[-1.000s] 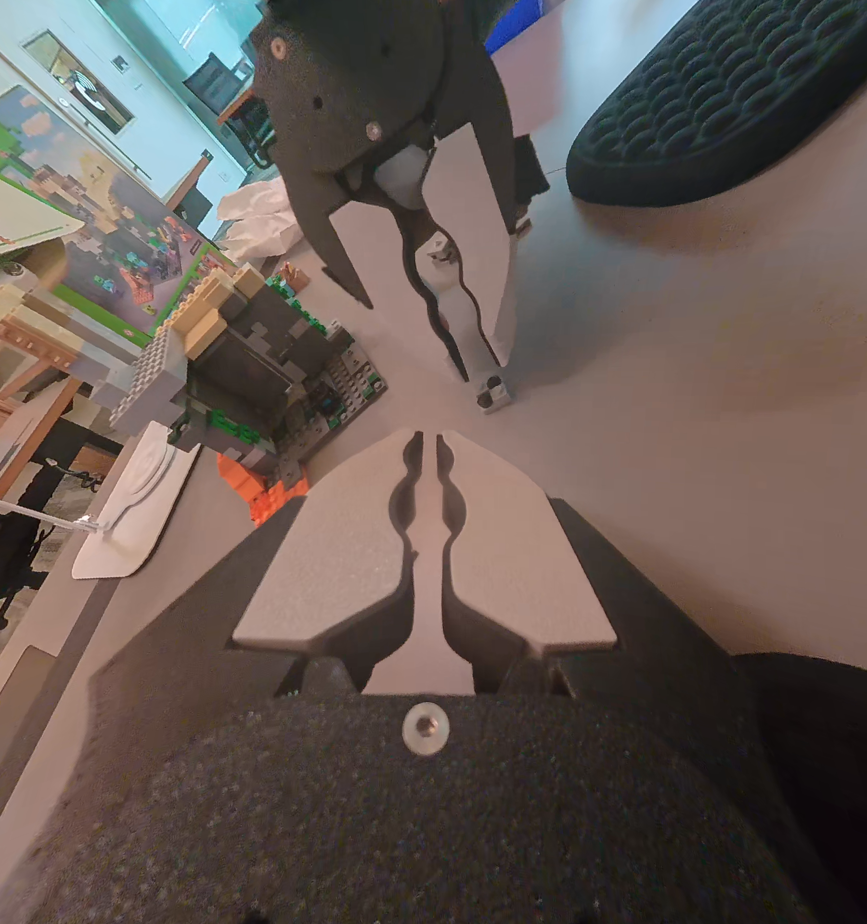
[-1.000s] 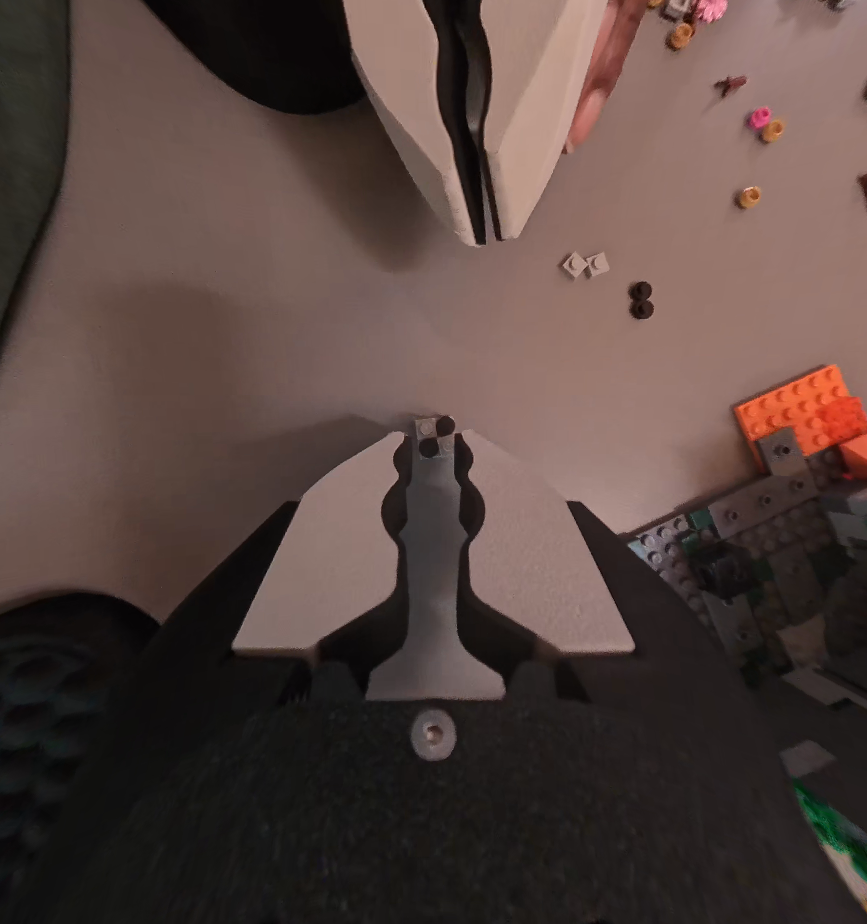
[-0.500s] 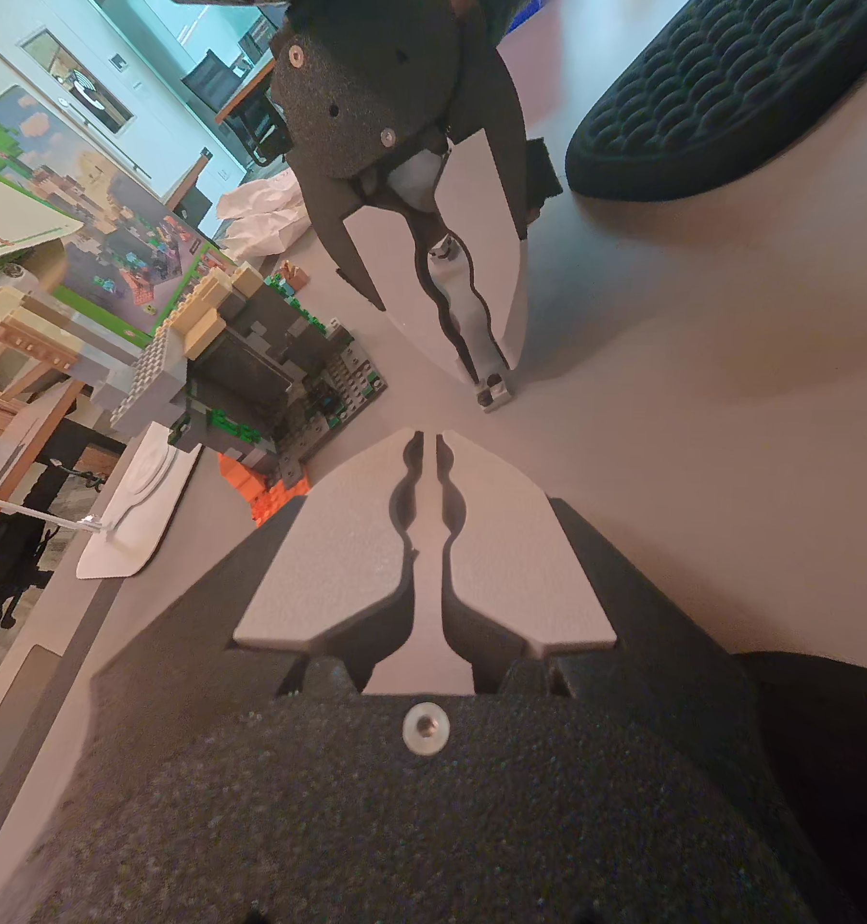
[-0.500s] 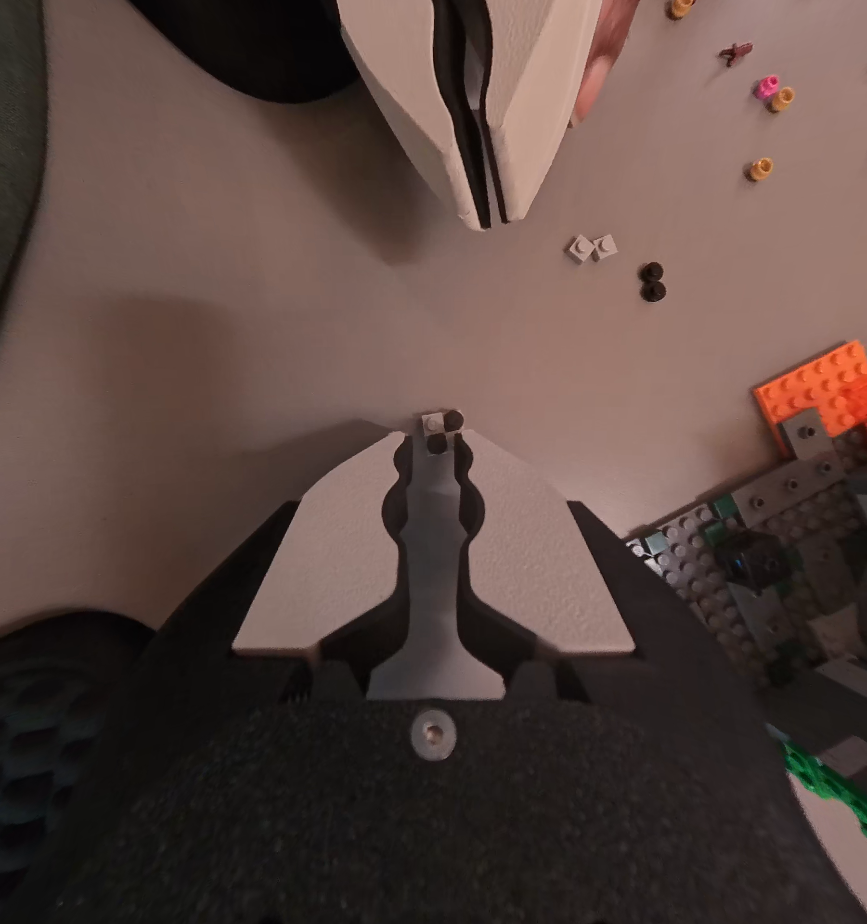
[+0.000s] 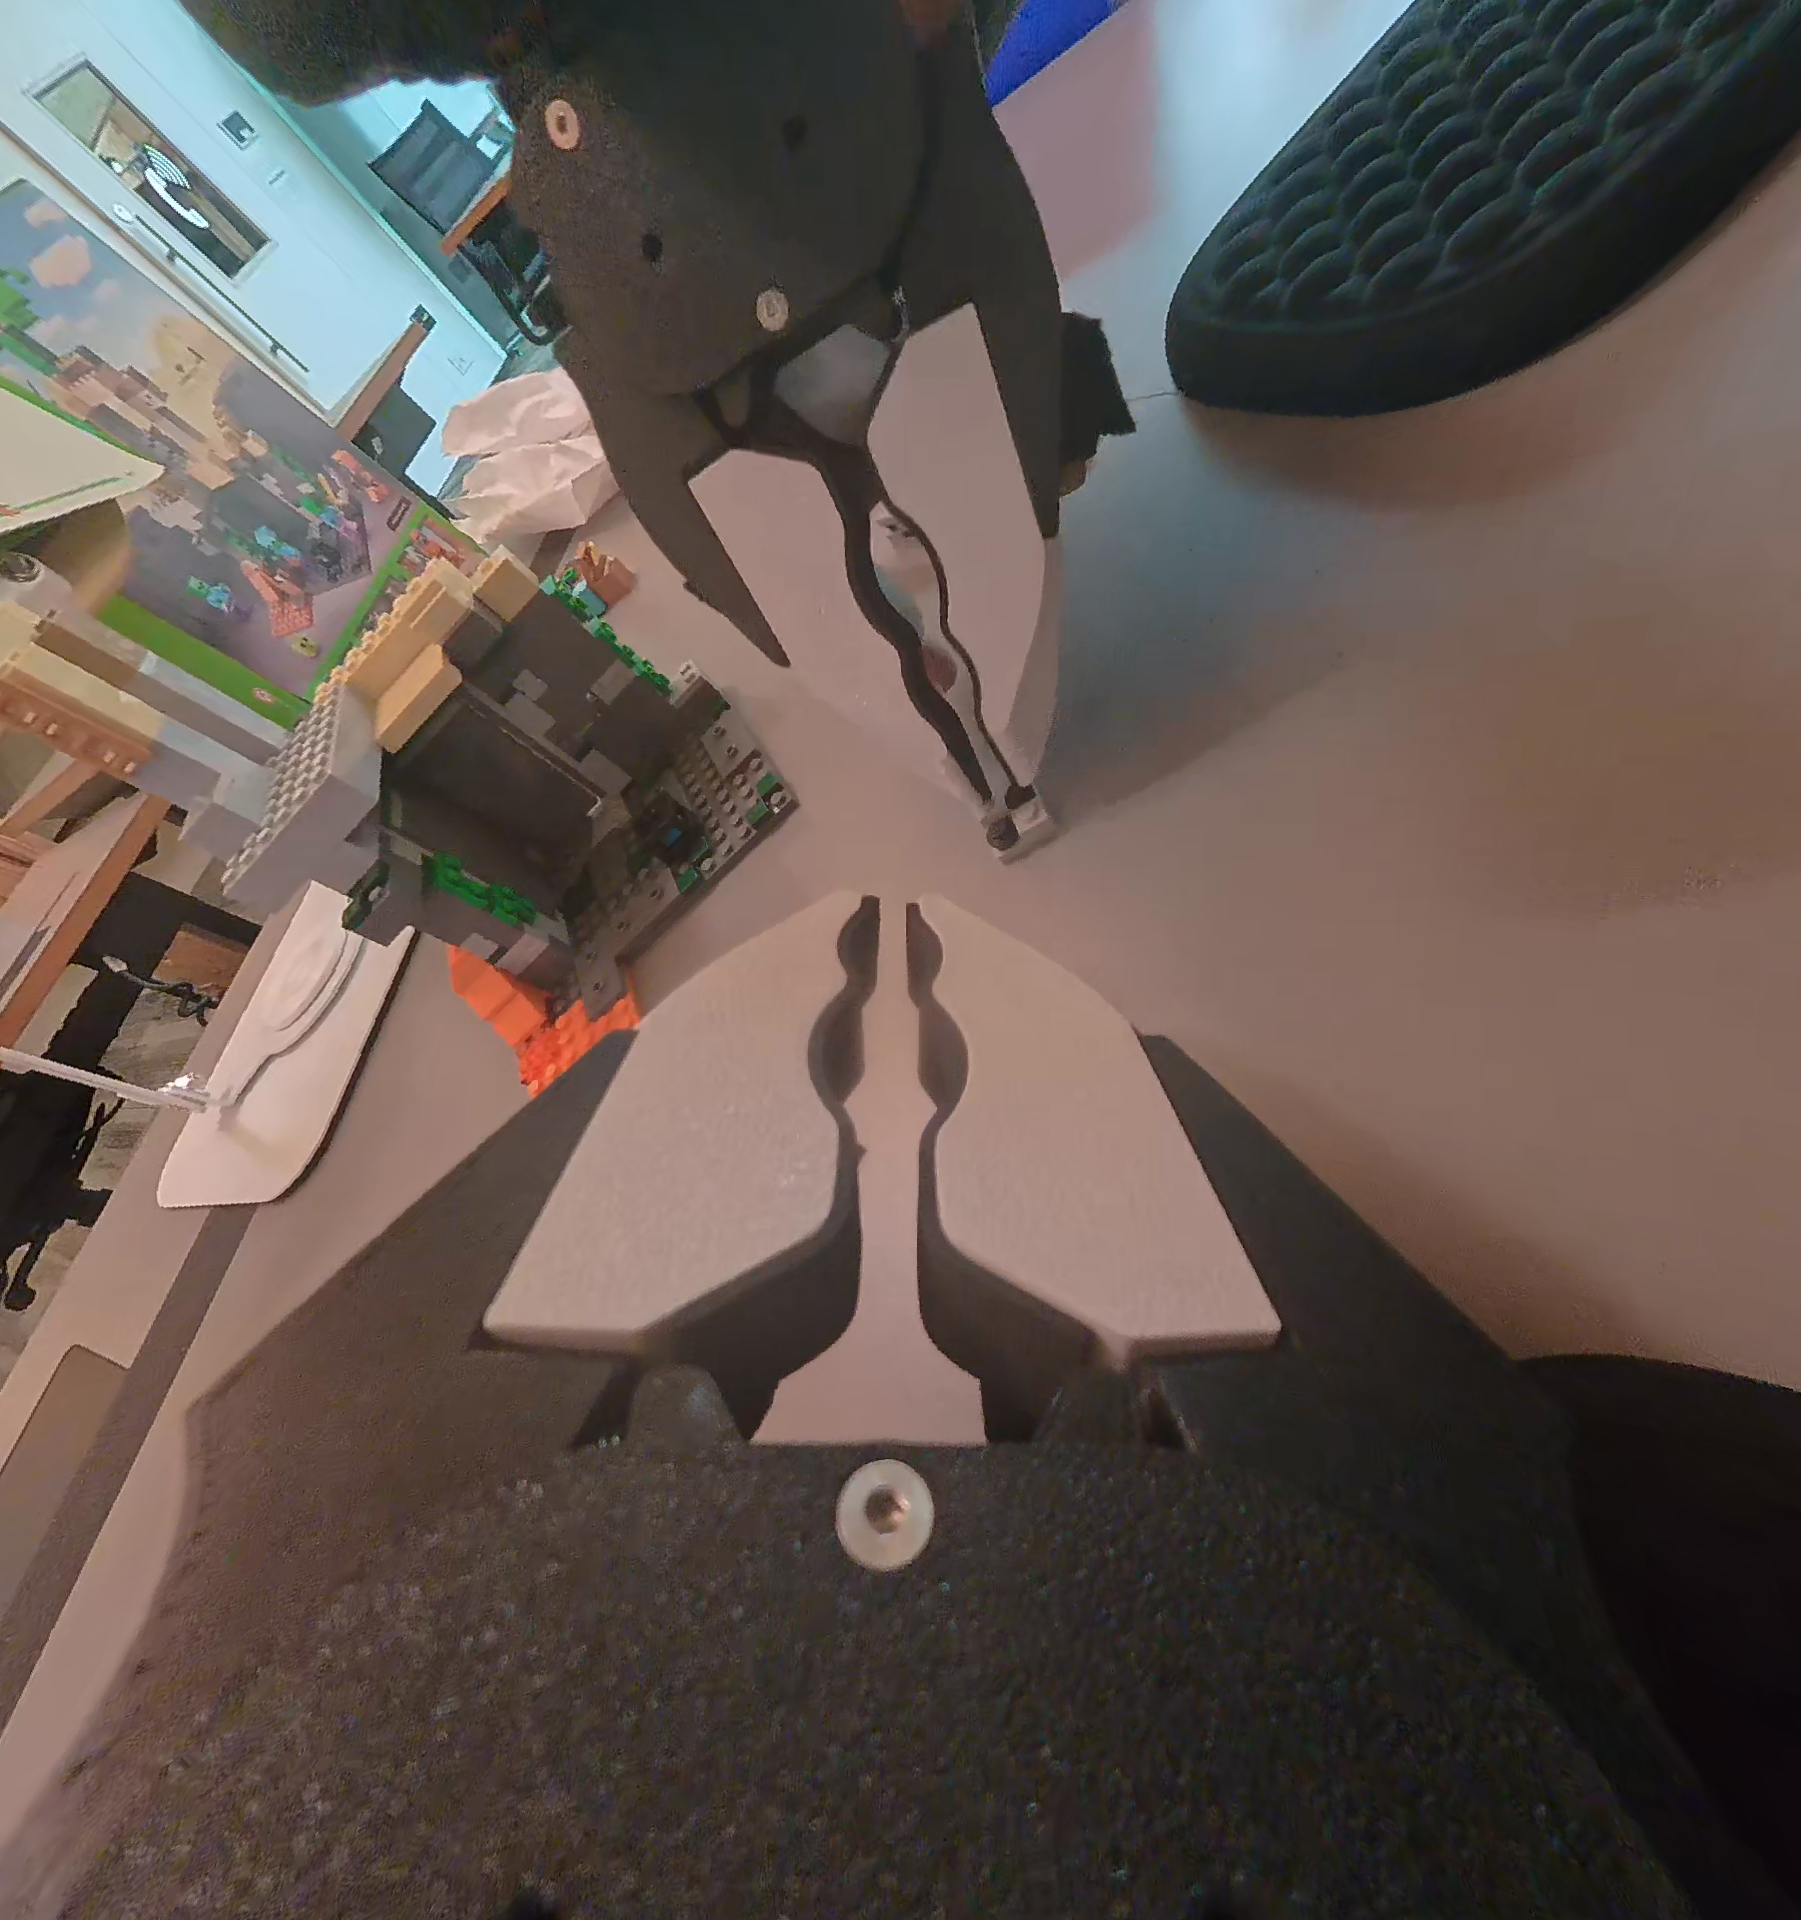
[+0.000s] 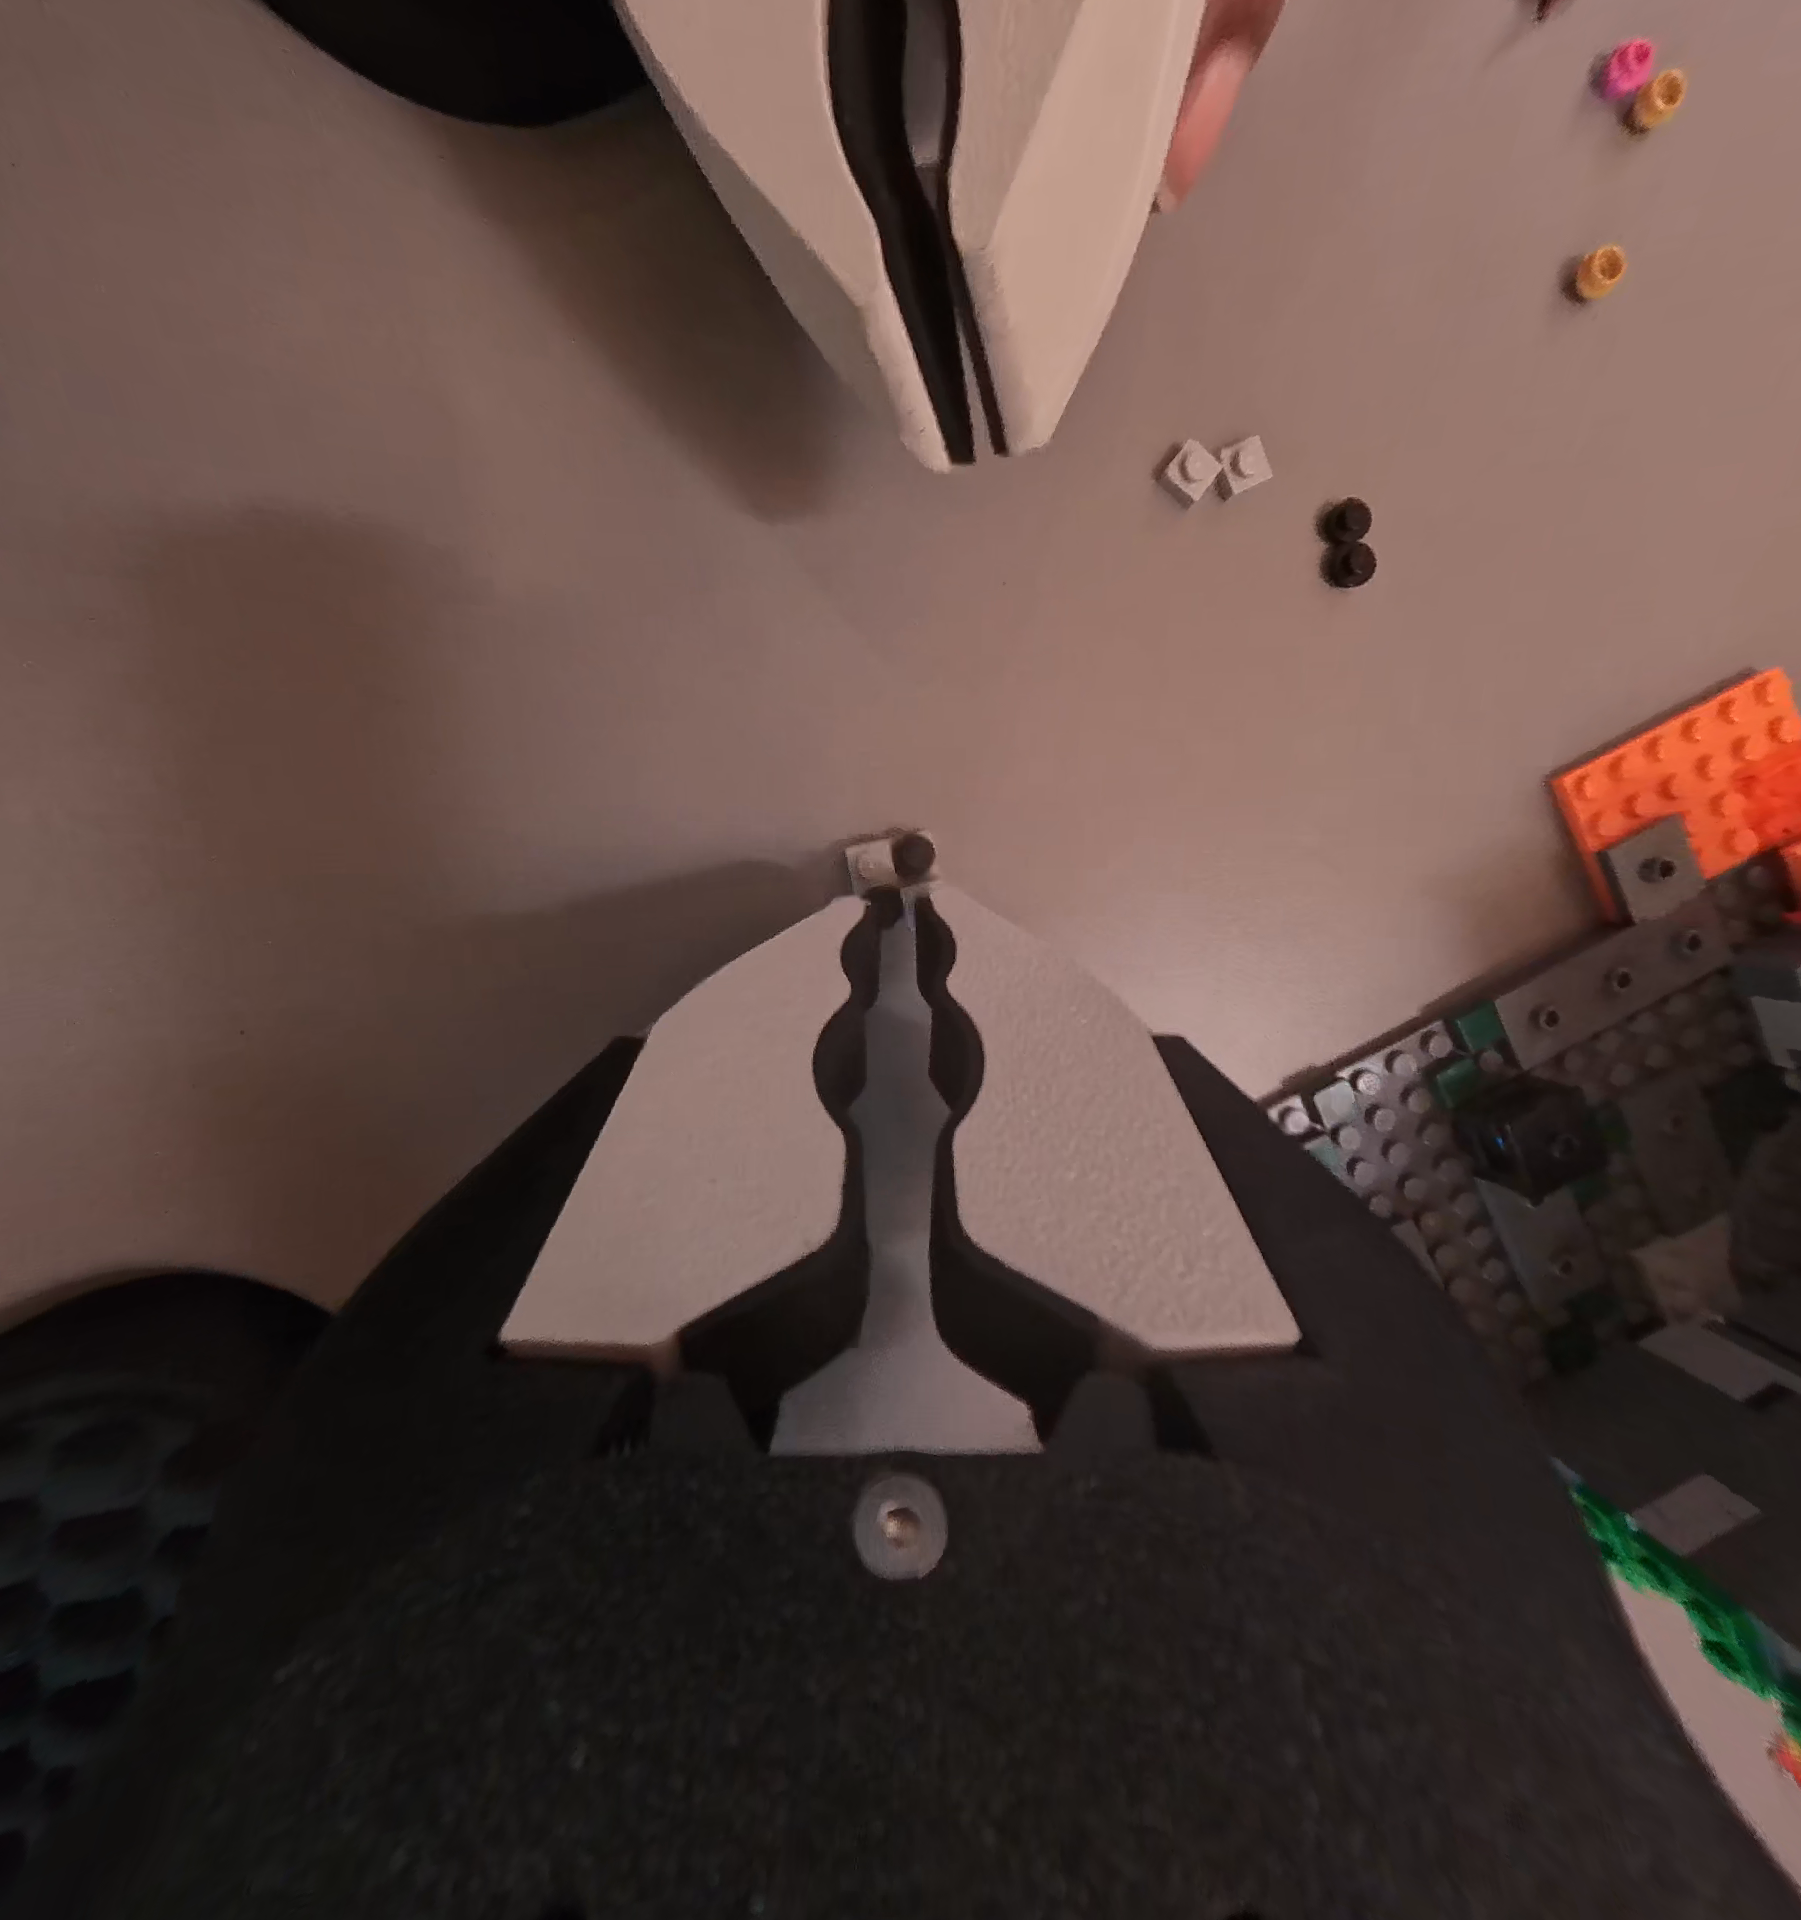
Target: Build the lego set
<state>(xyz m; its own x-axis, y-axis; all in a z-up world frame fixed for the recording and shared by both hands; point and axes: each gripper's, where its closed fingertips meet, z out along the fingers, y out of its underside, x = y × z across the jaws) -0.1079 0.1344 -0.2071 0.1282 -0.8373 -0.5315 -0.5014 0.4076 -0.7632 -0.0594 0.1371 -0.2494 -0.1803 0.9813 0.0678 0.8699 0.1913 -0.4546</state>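
Right, left wrist view first: the left gripper [image 5: 893, 906] hangs empty, fingers nearly together, while the right gripper [image 5: 1010, 805] pinches a small grey piece [image 5: 1021, 824] at frame centre, low on the counter [image 5: 1395, 883]. One build [image 5: 563, 769] sits centre-left.

Right wrist view: pinched only by its edge, the piece [image 6: 888, 864] could twist free. Upper right lie two grey plates [image 6: 1216, 473], two black studs [image 6: 1347, 542].

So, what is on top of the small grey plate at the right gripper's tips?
Two small black round studs sit on the grey plate: one shows fully, the other lies partly between the right gripper tips. The plate's near part is covered.
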